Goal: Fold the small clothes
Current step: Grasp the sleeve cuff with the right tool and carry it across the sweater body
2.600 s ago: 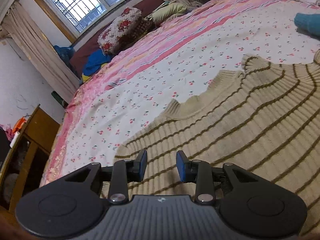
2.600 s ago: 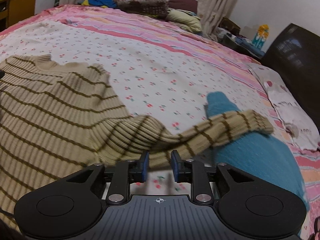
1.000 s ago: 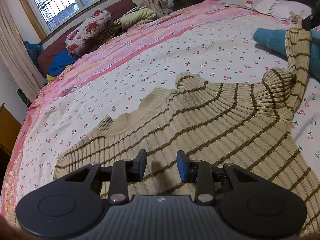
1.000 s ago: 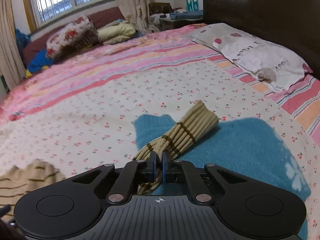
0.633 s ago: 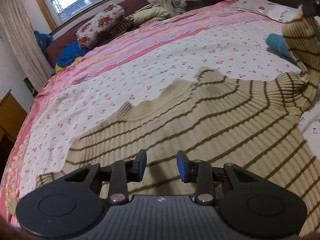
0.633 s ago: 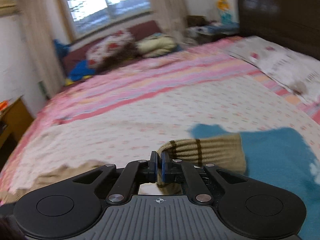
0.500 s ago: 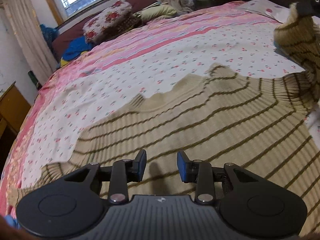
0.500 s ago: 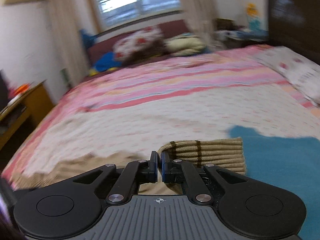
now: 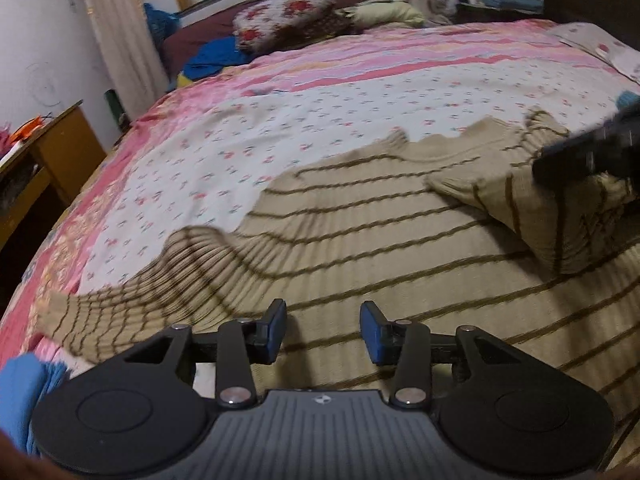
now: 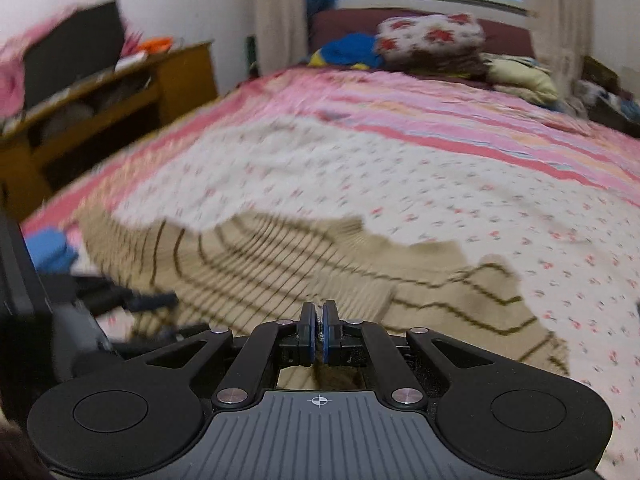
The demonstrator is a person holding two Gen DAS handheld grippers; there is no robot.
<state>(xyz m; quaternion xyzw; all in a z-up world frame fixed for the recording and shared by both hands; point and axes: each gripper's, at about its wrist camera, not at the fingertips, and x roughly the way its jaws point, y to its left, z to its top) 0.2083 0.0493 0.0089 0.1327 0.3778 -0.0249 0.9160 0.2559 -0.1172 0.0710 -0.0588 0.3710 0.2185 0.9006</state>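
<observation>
A beige sweater (image 9: pixel 400 248) with thin brown stripes lies flat on the bed. My left gripper (image 9: pixel 322 320) hovers low over its body, jaws opening, nothing between them. The sweater's left sleeve (image 9: pixel 120 304) trails off toward the bed's left edge. Its right sleeve (image 9: pixel 516 208) is folded over the chest, and my right gripper (image 9: pixel 588 156) holds it at the right edge of the left wrist view. In the right wrist view the right gripper (image 10: pixel 319 314) is shut on a thin fold of that sleeve, above the sweater (image 10: pixel 320 268). The left gripper (image 10: pixel 136 300) shows blurred at the left.
The bed sheet (image 9: pixel 320 120) is white with small flowers and pink stripes. A blue cloth (image 9: pixel 24 392) lies by the sweater's left sleeve. A wooden cabinet (image 10: pixel 100 112) stands left of the bed. Pillows and bedding (image 10: pixel 432 36) pile up at the far end under the window.
My right gripper has swung left with the sleeve, off the blue garment and across the sweater's chest. My left gripper slid left along the sweater and its jaws stand a little wider.
</observation>
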